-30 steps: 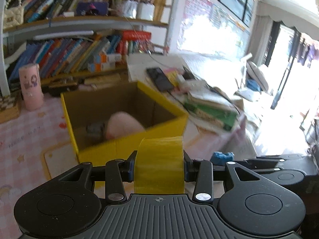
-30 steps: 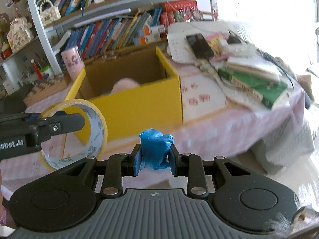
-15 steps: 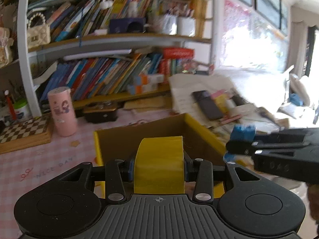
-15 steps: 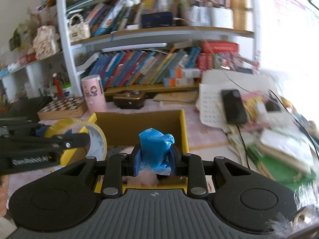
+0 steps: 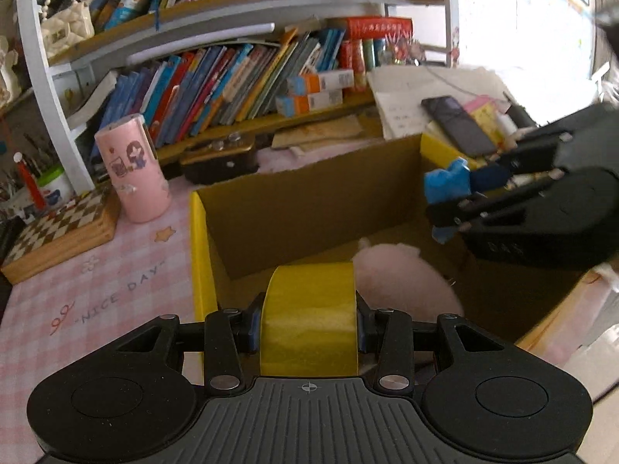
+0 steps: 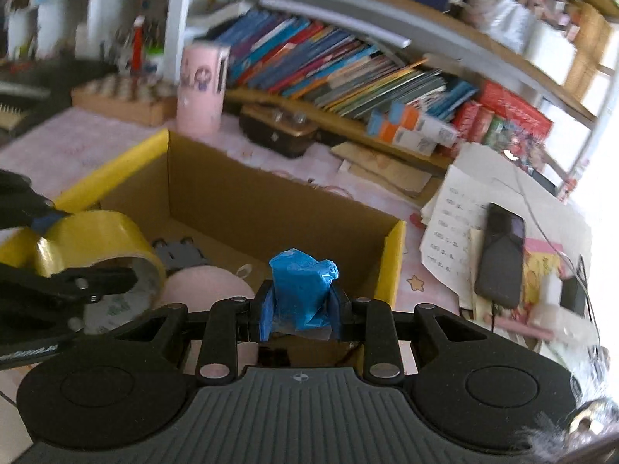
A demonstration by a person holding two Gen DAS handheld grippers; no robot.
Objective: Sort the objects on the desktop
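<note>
My left gripper (image 5: 308, 319) is shut on a roll of yellow tape (image 5: 308, 317), held over the near edge of the open yellow cardboard box (image 5: 199, 239). That roll of yellow tape (image 6: 93, 243) and the left gripper (image 6: 69, 255) also show at the left of the right wrist view. My right gripper (image 6: 300, 305) is shut on a crumpled blue plastic bundle (image 6: 301, 290) above the box's front right part. From the left wrist view the right gripper (image 5: 452, 201) reaches in from the right with the blue bundle (image 5: 445, 185). A pink plush (image 5: 402, 282) and a dark object (image 6: 180, 253) lie inside the box (image 6: 392, 266).
The box stands on a pink checked tablecloth (image 5: 96, 290). A pink cylinder (image 5: 133, 168) and a chequered wooden board (image 5: 58, 228) stand left of it, a dark music box (image 5: 220, 158) behind it. Papers and a black phone (image 6: 501, 253) lie to the right. Bookshelves (image 5: 232, 77) fill the back.
Both grippers have swung toward the shelves and come over the box, each keeping its load. The right gripper has rolled, and the view now looks down into the box.
</note>
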